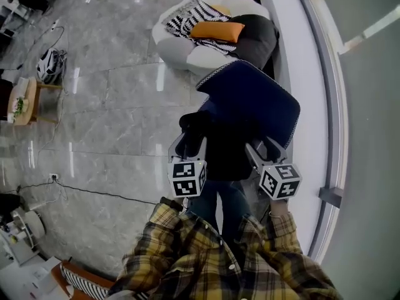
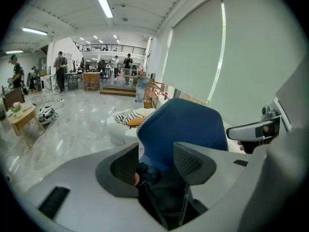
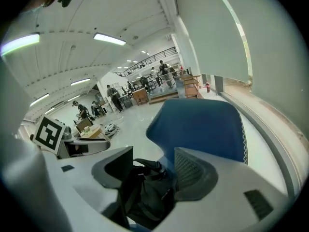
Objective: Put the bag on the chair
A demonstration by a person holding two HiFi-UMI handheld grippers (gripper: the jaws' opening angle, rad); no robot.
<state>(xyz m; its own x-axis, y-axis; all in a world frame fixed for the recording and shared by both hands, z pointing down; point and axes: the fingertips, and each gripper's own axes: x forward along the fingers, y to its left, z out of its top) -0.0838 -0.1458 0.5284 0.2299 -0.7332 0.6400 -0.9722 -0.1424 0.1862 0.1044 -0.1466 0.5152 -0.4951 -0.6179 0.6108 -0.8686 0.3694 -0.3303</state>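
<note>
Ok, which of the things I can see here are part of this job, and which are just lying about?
Part of the job:
bag, gripped by the left gripper and the right gripper
blue chair, right behind the bag

Just lying about:
orange cushion
striped blanket
helmet
small wooden table
cable

I count one blue chair, one black bag and two claws: the left claw and the right claw. At top centre, one white beanbag and one orange cushion. At the left edge, one helmet and one small wooden counter.
</note>
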